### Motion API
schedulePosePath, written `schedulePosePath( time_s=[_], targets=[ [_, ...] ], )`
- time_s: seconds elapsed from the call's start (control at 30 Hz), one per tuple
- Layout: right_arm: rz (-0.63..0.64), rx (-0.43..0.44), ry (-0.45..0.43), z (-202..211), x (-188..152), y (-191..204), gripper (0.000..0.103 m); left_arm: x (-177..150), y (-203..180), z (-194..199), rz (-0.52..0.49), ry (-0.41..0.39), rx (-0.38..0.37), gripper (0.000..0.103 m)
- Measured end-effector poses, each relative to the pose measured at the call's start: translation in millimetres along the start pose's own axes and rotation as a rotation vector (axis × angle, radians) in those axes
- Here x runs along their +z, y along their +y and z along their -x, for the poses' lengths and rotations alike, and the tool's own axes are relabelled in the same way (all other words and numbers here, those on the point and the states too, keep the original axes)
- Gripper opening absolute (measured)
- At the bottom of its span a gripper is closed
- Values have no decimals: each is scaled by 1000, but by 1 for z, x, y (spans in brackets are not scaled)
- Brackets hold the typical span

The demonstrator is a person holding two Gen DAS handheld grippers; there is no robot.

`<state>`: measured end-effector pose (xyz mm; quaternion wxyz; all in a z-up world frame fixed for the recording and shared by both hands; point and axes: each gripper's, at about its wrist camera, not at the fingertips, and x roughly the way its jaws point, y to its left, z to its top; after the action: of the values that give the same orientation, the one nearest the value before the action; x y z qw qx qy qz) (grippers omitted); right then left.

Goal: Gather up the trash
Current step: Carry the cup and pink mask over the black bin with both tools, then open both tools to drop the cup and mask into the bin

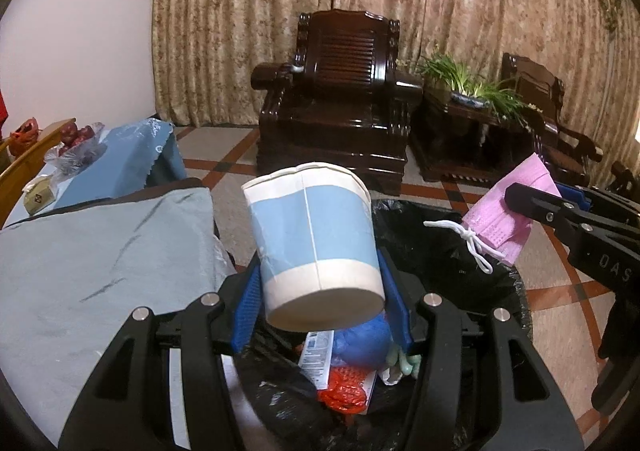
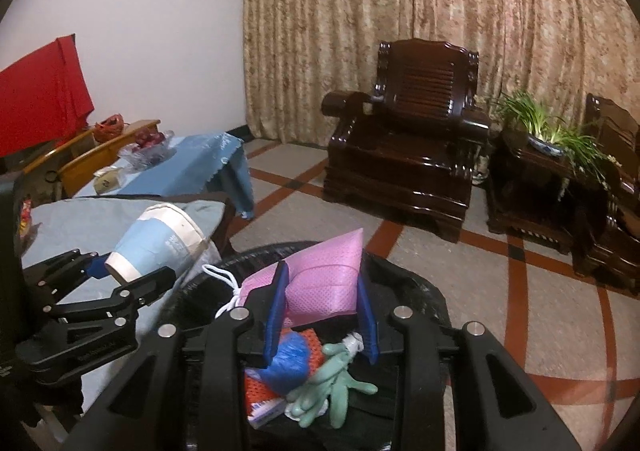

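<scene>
Right now the left tool [image 1: 320,291] is clamping a blue-and-white paper cup [image 1: 312,243] between its blue pads, gripping it near the base so that the cup is leaning forward and up from the fingers with its mouth pointing away. The right tool [image 2: 322,315] is pinching a pink face mask [image 2: 324,279] in the same way, its pads pressing on the folded fabric while the white ear loops [image 2: 224,283] are dangling off to that tool's left. Both pieces of trash are hanging over a bin lined with a black bag [image 1: 452,251], which is sitting directly below and just ahead of the two tools. Each tool is angling downward toward the opening, probably so that whatever is let go falls inside and not onto the floor. Beneath the fingers the bin is already holding a blue crumpled bag [image 2: 294,359], pale green gloves [image 2: 336,383], some red netting [image 1: 344,391] and a printed wrapper [image 1: 316,355], so the collecting seems well along. To the left of the left tool a grey cloth is covering a table [image 1: 100,251], likely where the items came from. The sensible next step would be opening both tools, though the light cup could tip against the rim if it is released too far toward that side.
</scene>
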<state>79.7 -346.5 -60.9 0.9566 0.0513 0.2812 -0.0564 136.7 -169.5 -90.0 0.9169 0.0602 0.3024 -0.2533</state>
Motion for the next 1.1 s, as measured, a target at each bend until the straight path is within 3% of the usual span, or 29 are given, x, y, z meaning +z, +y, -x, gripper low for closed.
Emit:
schedulePosePath(
  time_s=[0.6,0.77,0.9,1.1],
  targets=[
    [-34,-4,85,-43,-17,-15,34,-11,-2,-46,-2,68,-23,52],
    [-36,-20,97,-47,-20,-17,43,-12,1,-51,-7,91,-51,62],
    [-50,-27,95,-46,-21,-21,65,-13,4,-51,-3,97,-57,67],
    [-47,-43,85,-41,-23,-22,80,-12,14,-44,15,90,-50,78]
  ],
)
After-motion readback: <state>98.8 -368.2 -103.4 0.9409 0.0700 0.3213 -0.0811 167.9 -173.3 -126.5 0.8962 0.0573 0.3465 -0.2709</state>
